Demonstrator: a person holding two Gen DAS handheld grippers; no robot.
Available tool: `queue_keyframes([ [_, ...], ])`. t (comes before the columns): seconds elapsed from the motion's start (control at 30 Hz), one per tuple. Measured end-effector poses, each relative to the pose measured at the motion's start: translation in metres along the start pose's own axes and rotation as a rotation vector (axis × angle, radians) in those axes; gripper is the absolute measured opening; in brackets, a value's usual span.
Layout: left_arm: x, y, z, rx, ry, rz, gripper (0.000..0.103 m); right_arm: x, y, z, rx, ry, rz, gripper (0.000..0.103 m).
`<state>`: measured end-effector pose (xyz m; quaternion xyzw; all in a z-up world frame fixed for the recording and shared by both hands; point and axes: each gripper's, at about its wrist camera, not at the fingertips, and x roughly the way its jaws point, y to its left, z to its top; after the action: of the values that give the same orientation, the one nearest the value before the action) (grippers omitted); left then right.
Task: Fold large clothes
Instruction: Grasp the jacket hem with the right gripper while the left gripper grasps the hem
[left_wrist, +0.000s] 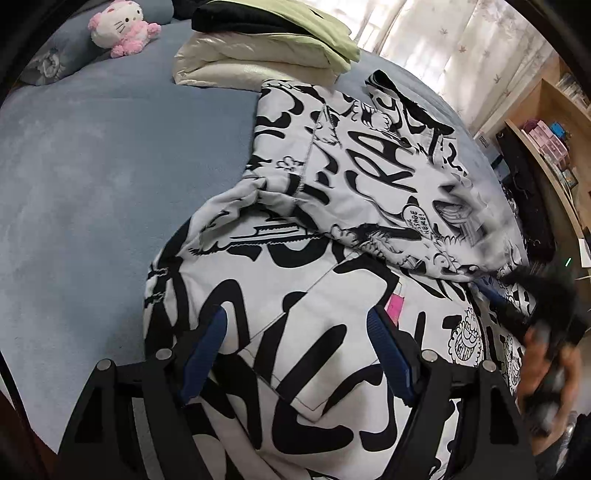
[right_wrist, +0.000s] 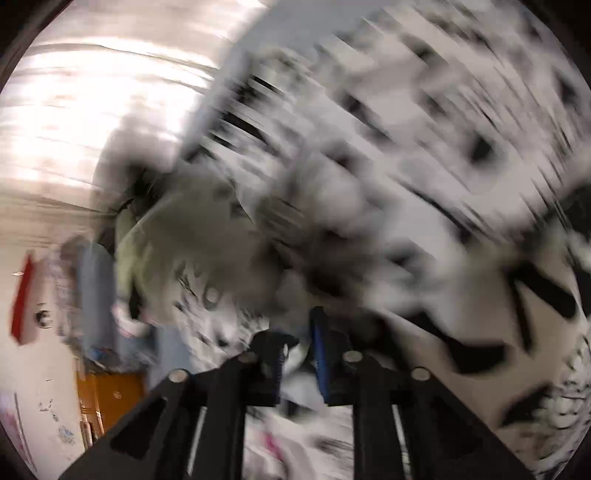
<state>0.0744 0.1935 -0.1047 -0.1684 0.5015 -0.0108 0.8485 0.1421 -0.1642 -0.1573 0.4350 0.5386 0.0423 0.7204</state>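
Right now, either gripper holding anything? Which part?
Left gripper is open over the jacket, holding nothing. Right gripper looks nearly shut on jacket fabric; which part is too blurred to tell.

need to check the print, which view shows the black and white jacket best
The left wrist view: the jacket lies sharp across the blue bed. The right wrist view shows only motion-blurred patches of it.

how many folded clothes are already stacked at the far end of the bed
3 visible: a glossy cream puffer jacket at the bottom, a pale green garment on top of it, and a black garment at the very top, partly cut off by the frame. More may be hidden.
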Motion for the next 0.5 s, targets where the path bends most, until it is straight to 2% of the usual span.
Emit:
queue_keyframes([
  [0.1,0.000,-0.006,0.003,0.016,-0.006,0.006,0.077,-0.008,-0.007,-0.010,-0.069,0.011,-0.003,0.018],
  [0.17,0.000,-0.008,0.006,0.022,-0.007,0.007,0.077,-0.020,0.000,-0.011,-0.134,-0.012,-0.047,0.021],
  [0.23,-0.001,-0.010,0.013,0.036,-0.011,0.017,0.077,-0.031,0.012,-0.008,-0.212,-0.061,-0.074,0.039],
  [0.27,-0.001,-0.010,0.018,0.047,-0.018,0.023,0.077,-0.036,0.017,-0.006,-0.246,-0.083,-0.093,0.042],
  [0.33,-0.002,-0.012,0.033,0.079,-0.038,0.050,0.077,-0.043,0.027,0.004,-0.309,-0.121,-0.135,0.047],
  [0.43,0.003,-0.010,0.064,0.125,-0.055,0.086,0.077,-0.036,0.032,0.033,-0.385,-0.122,-0.166,0.050],
  [0.5,0.011,-0.004,0.085,0.135,-0.055,0.103,0.077,-0.026,0.031,0.053,-0.435,-0.120,-0.222,0.050],
])
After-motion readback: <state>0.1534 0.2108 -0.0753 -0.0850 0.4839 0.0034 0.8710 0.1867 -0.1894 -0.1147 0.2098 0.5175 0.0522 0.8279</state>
